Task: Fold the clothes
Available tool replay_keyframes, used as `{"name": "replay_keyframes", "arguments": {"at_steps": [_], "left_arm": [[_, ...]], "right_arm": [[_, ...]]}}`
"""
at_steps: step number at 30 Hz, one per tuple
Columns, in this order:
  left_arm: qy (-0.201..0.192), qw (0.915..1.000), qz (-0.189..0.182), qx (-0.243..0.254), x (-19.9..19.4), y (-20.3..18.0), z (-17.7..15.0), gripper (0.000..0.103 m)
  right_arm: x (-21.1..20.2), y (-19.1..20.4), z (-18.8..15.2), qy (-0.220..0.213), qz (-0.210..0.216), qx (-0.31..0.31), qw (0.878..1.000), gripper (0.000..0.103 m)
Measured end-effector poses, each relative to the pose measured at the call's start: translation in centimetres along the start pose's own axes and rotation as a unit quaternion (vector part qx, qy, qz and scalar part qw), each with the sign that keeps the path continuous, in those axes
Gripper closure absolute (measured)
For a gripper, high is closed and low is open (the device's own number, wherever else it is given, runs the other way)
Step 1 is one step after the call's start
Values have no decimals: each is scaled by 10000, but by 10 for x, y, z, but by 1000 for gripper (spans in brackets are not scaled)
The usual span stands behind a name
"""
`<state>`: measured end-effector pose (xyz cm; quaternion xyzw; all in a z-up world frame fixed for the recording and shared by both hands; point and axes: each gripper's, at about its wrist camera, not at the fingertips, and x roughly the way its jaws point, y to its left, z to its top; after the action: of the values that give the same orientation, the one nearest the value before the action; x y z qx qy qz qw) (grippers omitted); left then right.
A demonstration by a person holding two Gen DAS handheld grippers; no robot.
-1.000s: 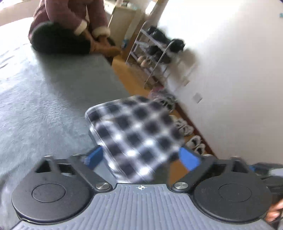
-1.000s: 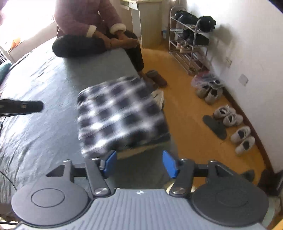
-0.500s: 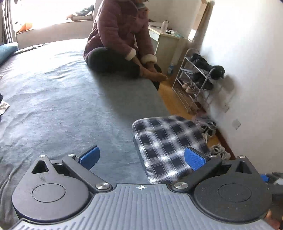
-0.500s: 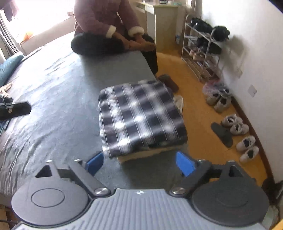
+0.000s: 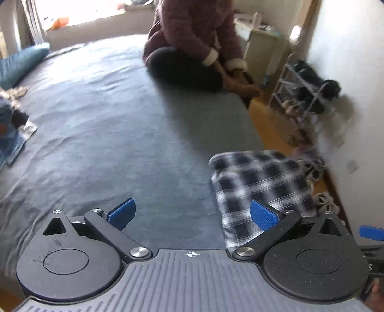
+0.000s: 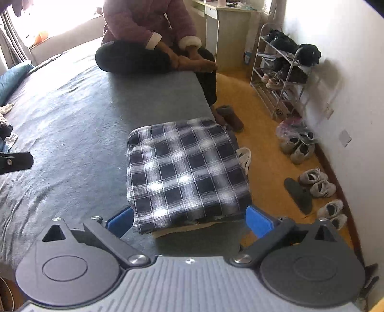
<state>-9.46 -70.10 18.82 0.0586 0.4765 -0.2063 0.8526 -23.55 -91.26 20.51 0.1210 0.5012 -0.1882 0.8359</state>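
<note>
Daylight poured in from the window (image 6: 60,21) at the upper left of both frames, blown out to white glare, and left the grey bed (image 5: 108,124) evenly lit, with a soft shadow on it below the seated person (image 5: 192,48). The left wrist view was smeared by motion blur, worst on the shoe rack (image 5: 304,96) at the right, while the right wrist view was sharper. Both frames bowed strongly toward the edges, and their corners went dark.
</note>
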Motion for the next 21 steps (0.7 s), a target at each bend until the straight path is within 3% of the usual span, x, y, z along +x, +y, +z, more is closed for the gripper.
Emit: {"name": "replay_keyframes", "arguments": {"at_steps": [5, 12, 21], "left_arm": [[333, 9990, 250, -130, 9, -5, 5, 0], [762, 9960, 444, -125, 13, -18, 3, 1], [955, 9939, 525, -168, 8, -26, -4, 1]], "right_arm": [[11, 9, 5, 265, -529, -407, 9974, 1], [12, 10, 11, 376, -347, -342, 9981, 0], [10, 11, 16, 365, -395, -349, 9979, 0]]}}
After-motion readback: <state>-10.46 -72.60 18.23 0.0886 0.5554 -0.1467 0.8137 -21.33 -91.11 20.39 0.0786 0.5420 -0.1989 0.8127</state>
